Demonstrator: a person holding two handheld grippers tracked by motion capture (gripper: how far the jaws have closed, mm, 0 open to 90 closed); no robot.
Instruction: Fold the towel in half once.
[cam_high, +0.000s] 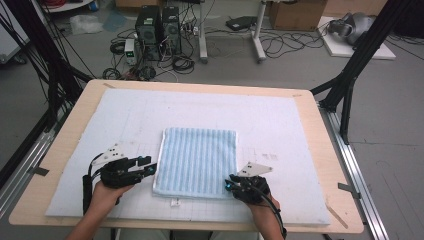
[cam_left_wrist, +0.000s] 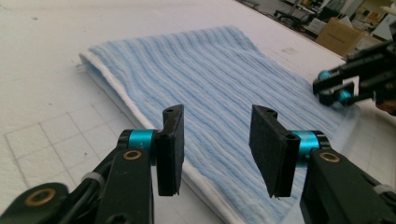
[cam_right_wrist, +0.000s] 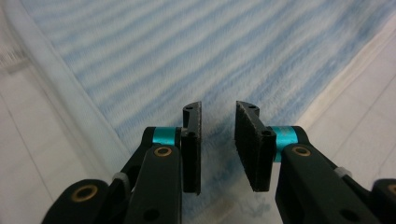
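Observation:
A folded light-blue striped towel (cam_high: 197, 160) with a white hem lies flat on the white mat (cam_high: 200, 105), near its front middle. My left gripper (cam_high: 149, 165) sits at the towel's left edge, near the front corner. In the left gripper view the left gripper (cam_left_wrist: 217, 140) stands open, nothing between its pads, the towel (cam_left_wrist: 219, 79) stretching out ahead. My right gripper (cam_high: 228, 184) hovers at the towel's front right corner, and across the cloth the right gripper (cam_left_wrist: 334, 88) faces the left one. In its own view the right gripper (cam_right_wrist: 218, 140) is open a narrow gap above the towel (cam_right_wrist: 187, 56).
The mat covers a wooden table (cam_high: 90, 100) with bare borders on all sides. Black frame posts (cam_high: 350, 75) stand at the table's right and left. Computer towers (cam_high: 157, 27) and cables lie on the floor beyond. A small white scrap (cam_high: 175, 202) rests in front of the towel.

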